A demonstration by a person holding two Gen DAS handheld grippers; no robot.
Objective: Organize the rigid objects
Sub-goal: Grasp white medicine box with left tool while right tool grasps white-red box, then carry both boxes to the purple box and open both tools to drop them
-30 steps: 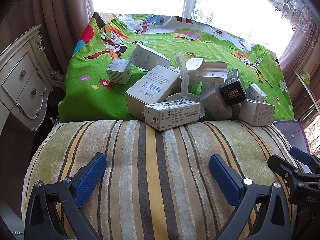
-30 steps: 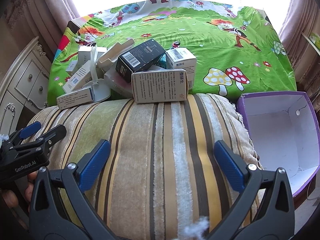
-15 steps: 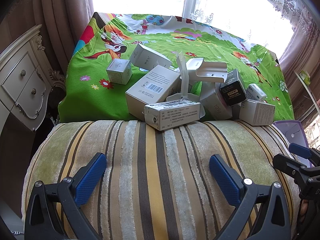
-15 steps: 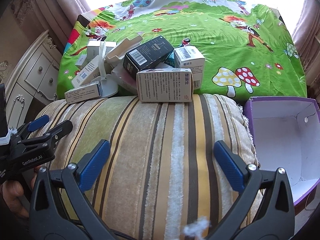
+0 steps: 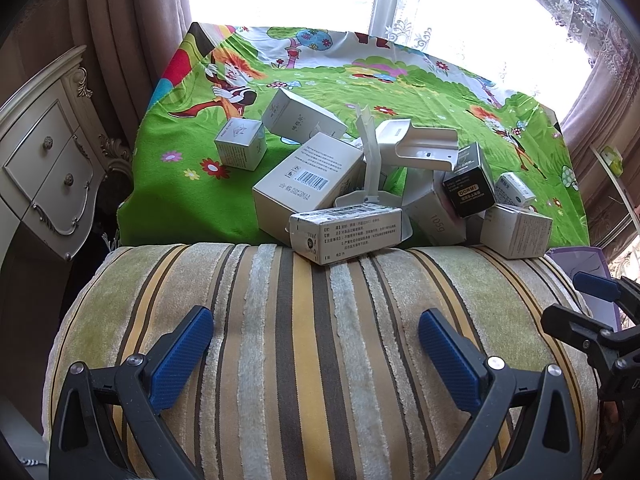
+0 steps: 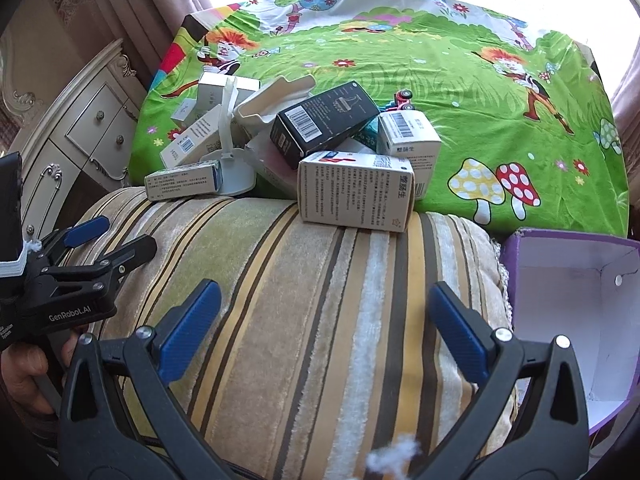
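The black box point(image 6: 324, 122) hides most of a teal item beneath.

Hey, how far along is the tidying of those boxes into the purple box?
Nothing looks done yet: the purple box appears empty. Nothing is in hand either; the left gripper and right gripper are both open over the striped cushion. All the boxes, including the black box and the nearest white box, lie jumbled on the green cloth.

Boxes point(image 5: 308, 182) on cartoon-print bedsheet point(image 5: 420, 92)

Home bedroom: curtains point(image 5: 120, 20), dresser point(image 5: 48, 160)
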